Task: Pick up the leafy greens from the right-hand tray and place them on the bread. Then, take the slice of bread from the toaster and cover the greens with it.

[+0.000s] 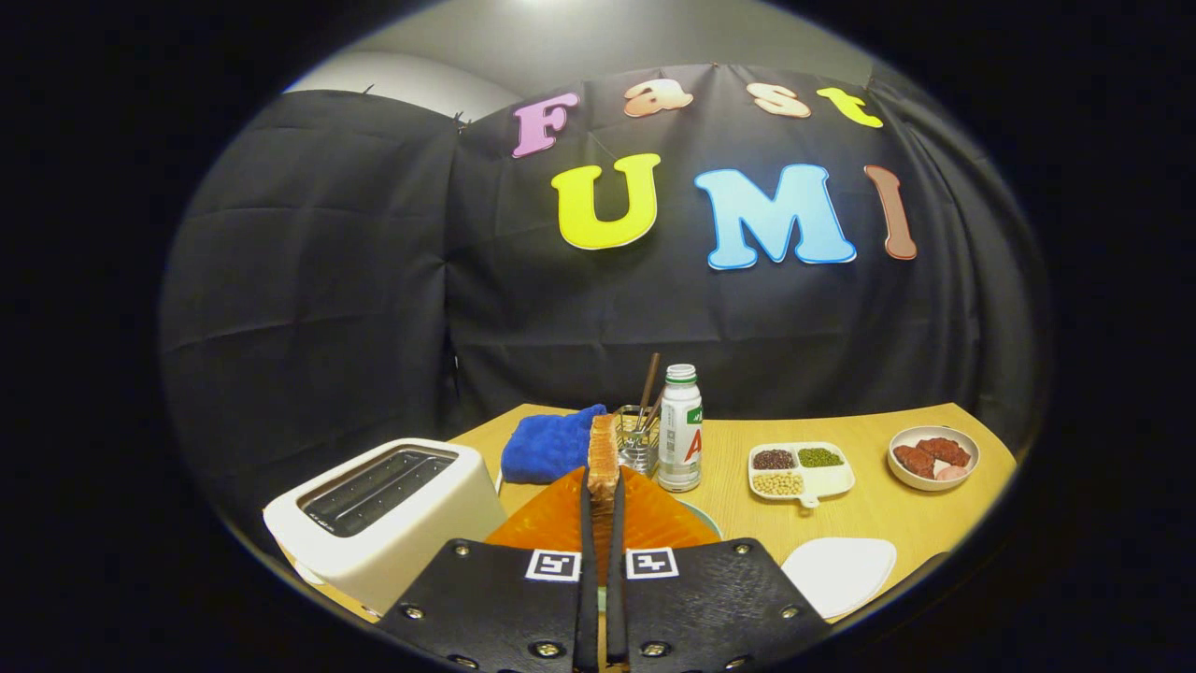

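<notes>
A slice of bread [603,455] stands edge-on between my fingers, and my gripper [603,486] is shut on it, holding it above the table. Below the fingers lies an orange sheet [551,523], with a pale rim of a plate [707,517] showing at its right side. What lies on the plate under my fingers is hidden. The white toaster [392,509] stands to the left of the fingers, its two slots dark and with no bread in them. A flat white tray [838,572] with nothing on it sits to the right of the fingers.
Beyond the fingers are a blue cloth [547,447], a metal cup with sticks [638,441] and a white bottle [680,428]. Farther right on the wooden table [878,509] are a divided dish of beans [801,469] and a bowl of meat [932,456].
</notes>
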